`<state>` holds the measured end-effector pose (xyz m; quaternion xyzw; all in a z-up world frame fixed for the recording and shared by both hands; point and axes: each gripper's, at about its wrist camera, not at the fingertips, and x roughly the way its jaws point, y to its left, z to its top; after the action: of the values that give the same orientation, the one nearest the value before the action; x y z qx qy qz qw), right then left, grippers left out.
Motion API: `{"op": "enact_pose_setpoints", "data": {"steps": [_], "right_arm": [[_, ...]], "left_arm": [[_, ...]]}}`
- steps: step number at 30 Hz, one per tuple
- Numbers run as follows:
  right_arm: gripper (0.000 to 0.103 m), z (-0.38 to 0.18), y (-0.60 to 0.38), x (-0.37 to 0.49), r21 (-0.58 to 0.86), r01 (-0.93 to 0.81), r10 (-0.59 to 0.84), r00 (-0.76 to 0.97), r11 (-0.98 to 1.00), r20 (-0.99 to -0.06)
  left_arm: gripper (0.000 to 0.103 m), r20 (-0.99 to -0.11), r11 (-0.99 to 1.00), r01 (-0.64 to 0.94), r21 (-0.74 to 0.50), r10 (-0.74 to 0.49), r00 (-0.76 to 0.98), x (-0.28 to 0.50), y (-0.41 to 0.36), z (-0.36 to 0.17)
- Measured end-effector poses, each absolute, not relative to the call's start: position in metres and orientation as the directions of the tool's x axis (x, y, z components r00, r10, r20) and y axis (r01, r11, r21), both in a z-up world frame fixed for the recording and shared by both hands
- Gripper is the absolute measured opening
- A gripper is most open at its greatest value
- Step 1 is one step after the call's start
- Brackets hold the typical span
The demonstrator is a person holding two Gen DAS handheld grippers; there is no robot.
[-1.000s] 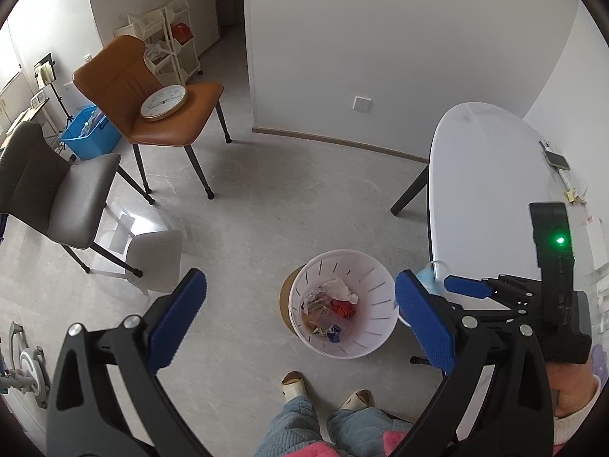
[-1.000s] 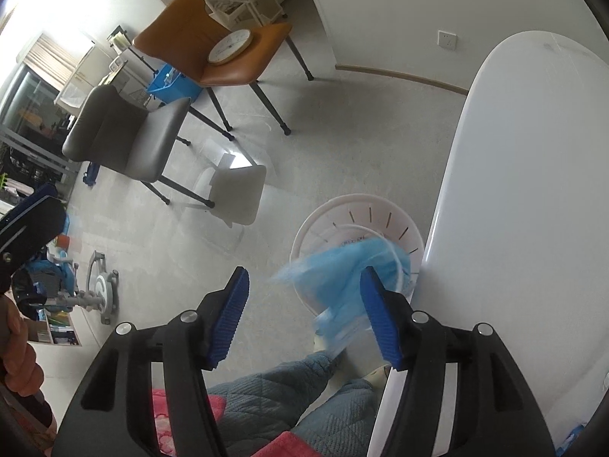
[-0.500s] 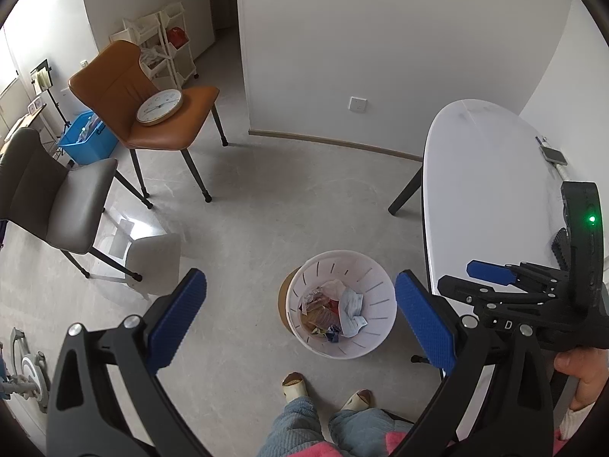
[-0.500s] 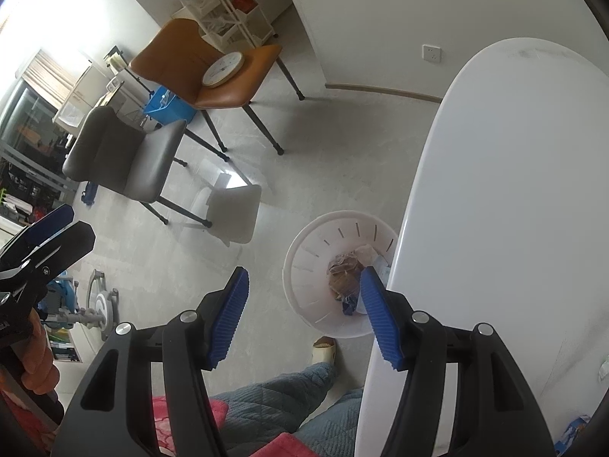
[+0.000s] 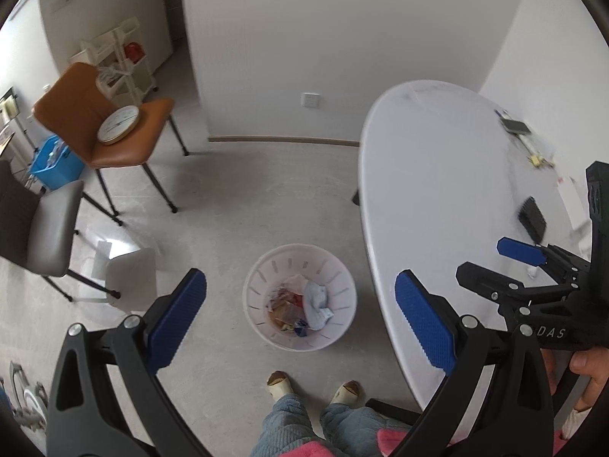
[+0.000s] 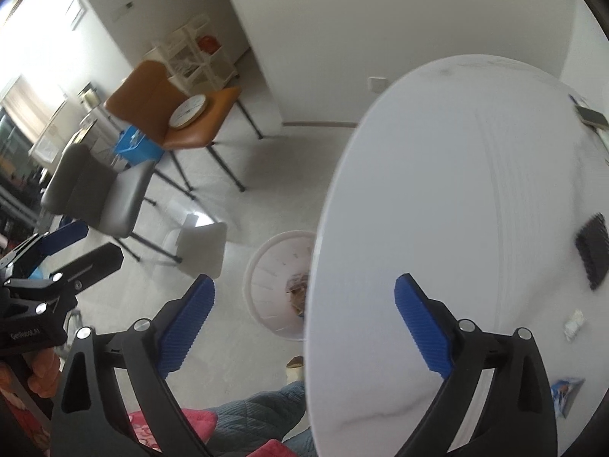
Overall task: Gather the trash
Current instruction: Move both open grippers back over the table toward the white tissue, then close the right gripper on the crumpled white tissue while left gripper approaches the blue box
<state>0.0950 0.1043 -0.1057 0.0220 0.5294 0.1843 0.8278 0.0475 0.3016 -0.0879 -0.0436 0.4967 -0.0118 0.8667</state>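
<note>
A white slatted bin (image 5: 262,266) stands on the floor beside the white oval table (image 5: 437,171) and holds mixed trash with a pale blue crumpled piece (image 5: 316,301) on top. My left gripper (image 5: 300,274) hangs open high above the bin, empty. My right gripper (image 6: 304,278) is over the table's edge (image 6: 437,190), its jaws opening with nothing between them; the table half hides the bin (image 6: 266,266) there. On the table near it lie a small white scrap (image 6: 574,325) and a blue-and-white packet (image 6: 565,392).
A black ridged object (image 6: 592,251) and a phone (image 5: 515,125) lie farther along the table. An orange chair (image 5: 125,141) carrying a wall clock, a grey chair (image 5: 49,228) and a blue crate (image 5: 53,163) stand at the left. The person's slippered feet (image 5: 281,382) are just below the bin.
The pale blue piece left my right gripper and now lies in the bin. That gripper rose, shifted over the table and opened wider. My left gripper drifted a little and stayed open.
</note>
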Motion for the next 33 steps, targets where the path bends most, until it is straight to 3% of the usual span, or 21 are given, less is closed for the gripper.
{"op": "enact_pose_setpoints", "data": {"steps": [10,17,24,28,32,33], "right_arm": [[0.096,-0.117,-0.02,0.075,0.158,-0.062,0.169,0.445,0.985,-0.88],[0.096,-0.146,-0.112,0.07,0.111,0.056,0.074,0.455,0.992,-0.887],[0.063,-0.21,-0.192,0.088,0.094,0.112,0.048,0.356,0.989,-0.933],[0.055,-0.236,-0.216,0.1,0.108,0.101,0.072,0.311,0.989,-0.948],[0.03,-0.251,-0.222,0.109,0.123,0.058,0.103,0.282,0.991,-0.954],[0.017,-0.25,-0.221,0.11,0.117,0.046,0.099,0.29,0.992,-0.952]], "left_arm": [[0.095,-0.866,0.964,0.233,-0.127,-0.222,0.448,0.043,0.178,-0.102],[0.095,-0.877,0.937,0.331,-0.112,-0.25,0.411,0.027,0.111,-0.113],[0.095,-0.891,0.93,0.347,-0.12,-0.255,0.376,0.017,0.065,-0.128],[0.095,-0.902,0.932,0.343,-0.115,-0.242,0.357,0.015,0.046,-0.137],[0.095,-0.908,0.932,0.348,-0.101,-0.23,0.351,0.014,0.028,-0.141],[0.095,-0.91,0.931,0.353,-0.09,-0.221,0.35,0.014,0.023,-0.143]]}}
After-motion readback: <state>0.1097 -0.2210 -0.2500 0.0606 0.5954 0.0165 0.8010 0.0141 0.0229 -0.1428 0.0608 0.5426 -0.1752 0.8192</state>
